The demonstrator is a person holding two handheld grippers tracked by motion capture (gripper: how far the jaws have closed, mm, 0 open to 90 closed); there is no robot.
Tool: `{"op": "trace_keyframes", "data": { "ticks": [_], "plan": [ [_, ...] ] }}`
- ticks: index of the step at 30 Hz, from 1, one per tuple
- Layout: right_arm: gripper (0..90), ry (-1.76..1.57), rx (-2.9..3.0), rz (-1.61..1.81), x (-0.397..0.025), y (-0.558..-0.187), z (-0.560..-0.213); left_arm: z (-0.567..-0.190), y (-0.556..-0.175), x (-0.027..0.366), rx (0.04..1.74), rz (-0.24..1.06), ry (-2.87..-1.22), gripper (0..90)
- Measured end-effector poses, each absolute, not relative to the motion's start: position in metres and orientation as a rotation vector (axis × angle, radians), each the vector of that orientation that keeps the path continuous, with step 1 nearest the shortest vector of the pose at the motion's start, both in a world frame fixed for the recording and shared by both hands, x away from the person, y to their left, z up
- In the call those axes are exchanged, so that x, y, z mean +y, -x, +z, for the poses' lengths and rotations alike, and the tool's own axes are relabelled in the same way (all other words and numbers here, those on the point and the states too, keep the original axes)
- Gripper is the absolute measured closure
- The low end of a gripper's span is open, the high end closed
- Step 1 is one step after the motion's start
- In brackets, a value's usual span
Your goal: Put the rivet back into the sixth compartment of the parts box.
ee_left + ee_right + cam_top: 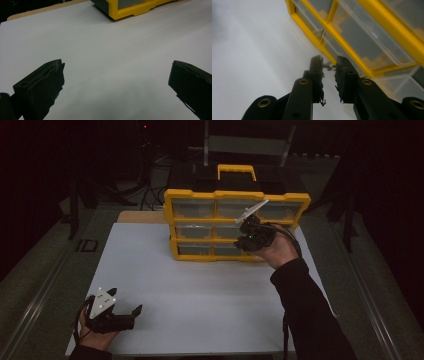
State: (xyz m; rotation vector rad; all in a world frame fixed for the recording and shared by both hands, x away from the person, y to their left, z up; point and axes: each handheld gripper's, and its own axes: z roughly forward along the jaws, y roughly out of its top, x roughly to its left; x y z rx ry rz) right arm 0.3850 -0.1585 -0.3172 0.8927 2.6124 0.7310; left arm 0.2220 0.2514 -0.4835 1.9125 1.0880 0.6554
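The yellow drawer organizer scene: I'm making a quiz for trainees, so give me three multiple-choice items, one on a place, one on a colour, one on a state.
1. Where does the left gripper sit?
A. near left corner of the white table
B. on top of the organizer
C. inside a drawer

2. What colour is the organizer's frame?
A. red
B. yellow
C. green

3. What is the right gripper doing?
A. gaping wide, holding nothing
B. pinching a small metal screw
C. clamping the carry handle

Answers:
1 A, the high view shows it low at left on the table.
2 B, the organizer has yellow bars.
3 B, the right gripper has the screw between its jaws.
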Motion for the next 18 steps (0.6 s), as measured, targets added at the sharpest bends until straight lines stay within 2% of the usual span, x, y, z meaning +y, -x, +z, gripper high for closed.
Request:
{"op": "trace_keyframes", "data": {
  "ticks": [18],
  "plan": [
    [75.4,-1.024,2.471,0.8,-0.193,-0.387,-0.305,-0.483,-0.222,0.252,1.089,0.655,-1.91,0.7]
  ]
}}
